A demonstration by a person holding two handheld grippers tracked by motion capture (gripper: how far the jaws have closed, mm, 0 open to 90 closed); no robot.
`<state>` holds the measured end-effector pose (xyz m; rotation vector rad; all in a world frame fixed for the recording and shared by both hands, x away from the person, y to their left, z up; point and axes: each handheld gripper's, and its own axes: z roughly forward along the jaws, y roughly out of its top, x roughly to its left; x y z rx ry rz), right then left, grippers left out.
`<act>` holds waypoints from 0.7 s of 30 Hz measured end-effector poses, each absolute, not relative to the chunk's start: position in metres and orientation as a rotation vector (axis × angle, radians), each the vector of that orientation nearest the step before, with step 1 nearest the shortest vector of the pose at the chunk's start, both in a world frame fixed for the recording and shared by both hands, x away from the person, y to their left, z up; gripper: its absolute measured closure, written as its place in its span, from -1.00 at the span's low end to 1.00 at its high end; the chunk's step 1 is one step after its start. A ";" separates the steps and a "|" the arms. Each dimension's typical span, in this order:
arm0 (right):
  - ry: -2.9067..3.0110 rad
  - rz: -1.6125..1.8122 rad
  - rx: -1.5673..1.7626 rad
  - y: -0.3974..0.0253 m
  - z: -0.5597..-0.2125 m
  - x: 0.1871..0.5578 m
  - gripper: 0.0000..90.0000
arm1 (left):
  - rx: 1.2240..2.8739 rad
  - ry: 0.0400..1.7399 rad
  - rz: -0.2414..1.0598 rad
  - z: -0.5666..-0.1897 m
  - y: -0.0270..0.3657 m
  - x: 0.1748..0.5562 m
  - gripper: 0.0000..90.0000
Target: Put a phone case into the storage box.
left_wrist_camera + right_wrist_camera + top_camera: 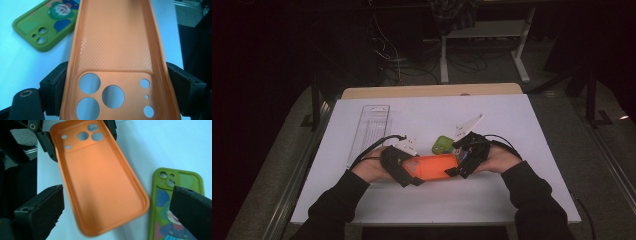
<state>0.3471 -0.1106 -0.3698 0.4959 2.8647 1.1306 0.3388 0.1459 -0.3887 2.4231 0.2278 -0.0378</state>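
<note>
Orange phone case [115, 50], textured inside, clamped in left gripper [404, 170] jaws; right gripper [464, 160] jaws open

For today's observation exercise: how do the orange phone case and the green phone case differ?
The orange phone case is plain, while the green phone case carries a cartoon clown picture. The orange one is clamped at its camera end by the left gripper, inside facing up; the green one lies on the white table, untouched, back facing up. Both have camera cut-outs.

Phone case [436, 166] between left gripper [404, 170] and right gripper [460, 161]; second case [442, 145] just behind, tray [371, 131] left
</note>
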 end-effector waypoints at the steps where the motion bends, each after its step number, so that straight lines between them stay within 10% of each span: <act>1: 2.854 1.134 0.501 -0.113 -0.370 0.347 -1.00 | 2.423 0.241 -0.028 -0.389 0.147 0.339 -0.65; 21: 2.618 1.065 0.896 -0.138 -0.382 0.330 -0.98 | 2.361 0.516 0.106 -0.382 0.156 0.343 -0.65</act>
